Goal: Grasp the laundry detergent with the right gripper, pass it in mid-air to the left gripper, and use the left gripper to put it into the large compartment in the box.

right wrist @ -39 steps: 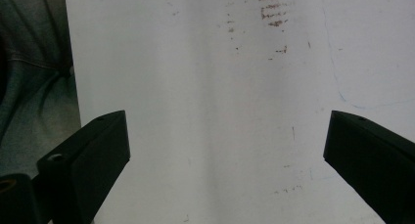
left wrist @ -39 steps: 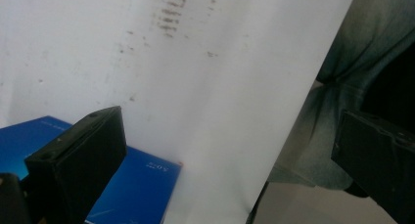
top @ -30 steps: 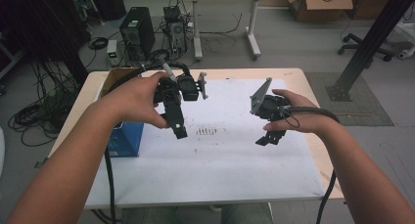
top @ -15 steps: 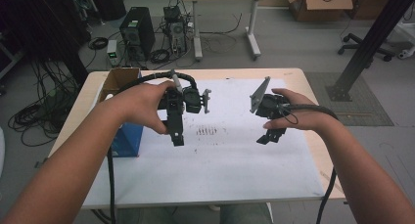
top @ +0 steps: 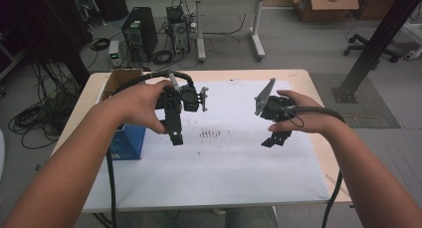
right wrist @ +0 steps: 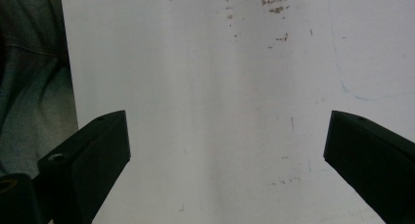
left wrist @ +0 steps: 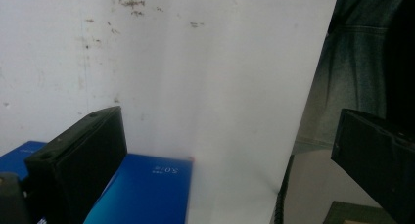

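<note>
Nothing looks grasped yet: the left gripper (top: pixel 175 134), fingers spread empty, hovers just right of the blue box (top: pixel 128 144) on the tabletop (top: pixel 239 163); the right gripper (top: pixel 273 138) hangs far right of it, likewise released.

Left gripper (top: pixel 175 133) above the table's (top: pixel 298 78) left half, blue box (top: pixel 128 143) at its left; right gripper (top: pixel 276 138) opposite, stain marks (top: pixel 211 134) between.

Blue box (top: pixel 128 143), rectangular with small white print on its top face, lying flat at the left edge of the white-covered table (top: pixel 239 183), just beside and below the left gripper (top: pixel 175 138), whose jaws stand wide apart, untouched.
</note>
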`<state>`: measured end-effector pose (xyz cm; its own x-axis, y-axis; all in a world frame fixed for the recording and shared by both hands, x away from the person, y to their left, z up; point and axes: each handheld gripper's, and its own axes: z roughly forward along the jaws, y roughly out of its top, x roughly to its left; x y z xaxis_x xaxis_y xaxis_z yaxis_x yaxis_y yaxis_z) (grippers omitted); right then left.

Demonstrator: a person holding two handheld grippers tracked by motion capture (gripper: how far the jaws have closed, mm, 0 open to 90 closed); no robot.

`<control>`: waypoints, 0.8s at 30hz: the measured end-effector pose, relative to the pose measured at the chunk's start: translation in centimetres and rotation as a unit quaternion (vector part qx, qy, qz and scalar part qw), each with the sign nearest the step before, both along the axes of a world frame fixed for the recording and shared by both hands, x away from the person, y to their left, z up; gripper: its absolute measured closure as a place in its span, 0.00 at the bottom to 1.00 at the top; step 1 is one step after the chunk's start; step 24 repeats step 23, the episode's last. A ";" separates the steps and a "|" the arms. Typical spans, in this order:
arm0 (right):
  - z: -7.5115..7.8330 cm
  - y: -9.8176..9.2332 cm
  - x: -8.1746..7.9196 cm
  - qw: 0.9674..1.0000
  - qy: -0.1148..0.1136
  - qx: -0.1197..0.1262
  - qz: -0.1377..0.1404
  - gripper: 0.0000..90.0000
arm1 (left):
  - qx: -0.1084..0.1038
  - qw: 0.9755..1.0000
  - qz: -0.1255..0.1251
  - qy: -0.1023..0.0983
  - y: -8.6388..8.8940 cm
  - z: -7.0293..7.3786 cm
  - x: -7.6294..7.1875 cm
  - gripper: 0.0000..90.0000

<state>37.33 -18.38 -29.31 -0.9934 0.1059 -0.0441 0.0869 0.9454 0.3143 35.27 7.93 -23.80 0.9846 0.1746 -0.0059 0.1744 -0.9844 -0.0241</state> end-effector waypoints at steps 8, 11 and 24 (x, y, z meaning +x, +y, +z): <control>0.2 0.1 0.0 1.000 -0.001 0.001 0.002 0.04 | -0.004 1.000 0.002 -0.004 0.4 0.0 -0.1 0.00; 0.1 0.1 0.0 1.000 -0.001 0.001 0.001 0.04 | 0.000 1.000 0.002 -0.004 0.4 0.0 -0.1 0.00; 0.2 -0.1 -0.3 1.000 -0.003 0.002 0.000 0.04 | 0.000 1.000 0.010 -0.012 0.5 0.0 -0.1 0.00</control>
